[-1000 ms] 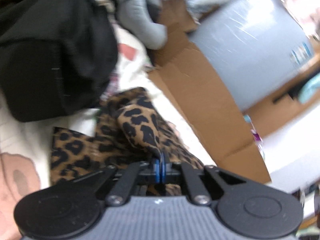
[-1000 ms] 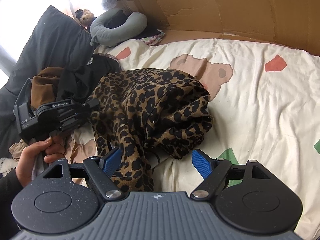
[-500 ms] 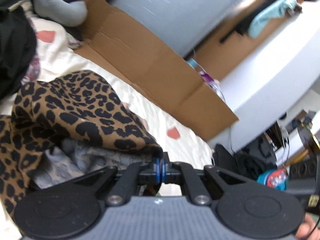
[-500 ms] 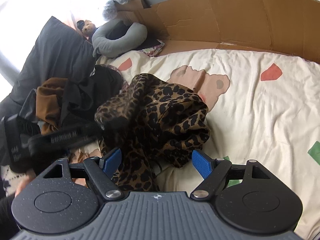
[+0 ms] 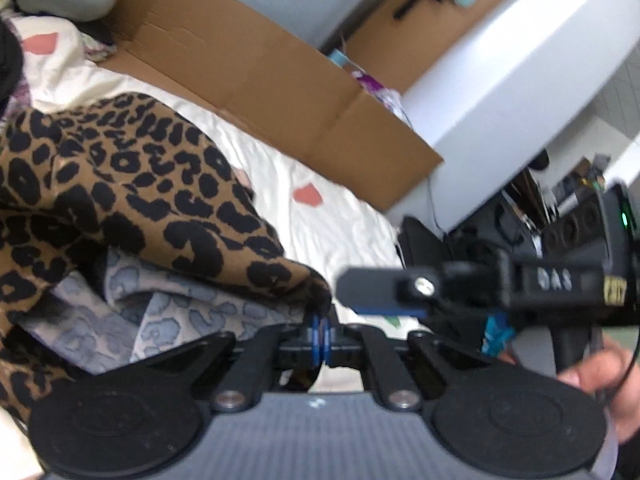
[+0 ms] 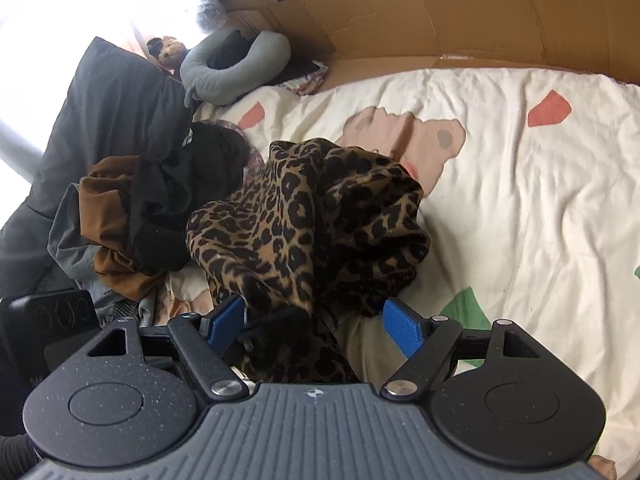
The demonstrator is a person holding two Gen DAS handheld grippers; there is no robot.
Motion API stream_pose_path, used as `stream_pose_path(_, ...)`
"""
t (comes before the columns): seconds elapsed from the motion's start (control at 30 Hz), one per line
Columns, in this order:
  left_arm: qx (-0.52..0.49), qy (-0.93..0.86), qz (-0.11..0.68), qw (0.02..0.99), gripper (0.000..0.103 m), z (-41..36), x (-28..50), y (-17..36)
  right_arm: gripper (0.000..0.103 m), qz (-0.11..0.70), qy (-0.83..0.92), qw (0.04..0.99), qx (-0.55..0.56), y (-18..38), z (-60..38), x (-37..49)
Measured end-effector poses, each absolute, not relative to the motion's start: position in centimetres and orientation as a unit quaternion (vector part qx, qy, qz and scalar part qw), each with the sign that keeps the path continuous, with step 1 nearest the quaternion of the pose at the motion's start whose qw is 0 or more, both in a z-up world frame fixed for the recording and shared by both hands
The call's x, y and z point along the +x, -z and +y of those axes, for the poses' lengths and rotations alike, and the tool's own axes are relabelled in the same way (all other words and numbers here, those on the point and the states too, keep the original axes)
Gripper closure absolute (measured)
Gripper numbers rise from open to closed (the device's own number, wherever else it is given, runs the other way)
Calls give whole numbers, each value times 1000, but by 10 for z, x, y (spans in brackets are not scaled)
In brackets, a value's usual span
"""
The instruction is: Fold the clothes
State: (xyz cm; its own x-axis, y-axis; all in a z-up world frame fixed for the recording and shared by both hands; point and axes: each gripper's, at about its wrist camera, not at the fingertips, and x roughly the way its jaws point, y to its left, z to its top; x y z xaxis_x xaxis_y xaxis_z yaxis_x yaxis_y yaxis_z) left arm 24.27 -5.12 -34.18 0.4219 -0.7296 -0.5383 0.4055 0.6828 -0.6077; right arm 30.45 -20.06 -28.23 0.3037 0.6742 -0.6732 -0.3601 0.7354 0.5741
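A leopard-print garment (image 6: 320, 224) lies bunched on the cream bedsheet (image 6: 520, 184); its pale grey inner side shows in the left wrist view (image 5: 172, 312). My left gripper (image 5: 320, 332) is shut on an edge of the leopard-print garment (image 5: 132, 184) and holds it lifted. My right gripper (image 6: 314, 322) is open, its blue pads on either side of a hanging fold of the garment. The right gripper also shows in the left wrist view (image 5: 400, 300), close to the right of the pinched edge.
A pile of black and brown clothes (image 6: 152, 200) lies left of the garment. A dark pillow (image 6: 100, 120) and a grey neck pillow (image 6: 236, 68) sit behind it. Cardboard (image 6: 460, 12) lines the bed's far edge. A white cabinet (image 5: 500, 48) stands beyond the bed.
My left gripper has swung right and toward the right gripper, pulling the garment's edge with it. The garment now hangs between the right gripper's open pads.
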Motion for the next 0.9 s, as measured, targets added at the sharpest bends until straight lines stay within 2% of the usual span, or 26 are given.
stream_pose_path(0.13, -175, 373, 415, 811, 101, -64, 232, 342, 39, 507, -335, 779, 154, 293, -198, 303)
stream_pose_path(0.17, -169, 379, 415, 810, 101, -67, 230, 342, 47, 511, -337, 776, 152, 295, -197, 303)
stream_pose_path(0.2, -161, 383, 415, 809, 101, -68, 229, 341, 61, 515, -339, 773, 151, 298, -197, 302)
stream_pose_path(0.27, -137, 388, 419, 809, 100, -70, 227, 340, 72, 520, -341, 768, 153, 303, -197, 301)
stream_pose_path(0.3, -127, 389, 422, 809, 98, -70, 226, 340, 84, 516, -342, 770, 155, 304, -199, 300)
stream_pose_path(0.37, -127, 392, 425, 806, 94, -66, 225, 338, 91, 511, -340, 774, 153, 304, -202, 298)
stream_pose_path(0.43, -122, 388, 424, 809, 85, -62, 223, 335, 93, 508, -336, 778, 153, 303, -204, 299)
stream_pose_path(0.57, -132, 362, 422, 821, 76, -43, 221, 331, 95, 499, -329, 786, 158, 301, -211, 301)
stream_pose_path(0.63, -143, 336, 421, 830, 68, -29, 221, 328, 96, 496, -326, 789, 157, 300, -214, 301)
stream_pose_path(0.77, -156, 290, 410, 851, 62, -2, 224, 319, 98, 496, -323, 791, 155, 300, -219, 300)
stream_pose_path(0.83, -135, 276, 400, 864, 49, 6, 224, 308, 98, 496, -322, 792, 153, 300, -221, 300)
stream_pose_path(0.9, -127, 266, 385, 874, 45, 14, 227, 296, 98, 497, -322, 791, 150, 299, -224, 299)
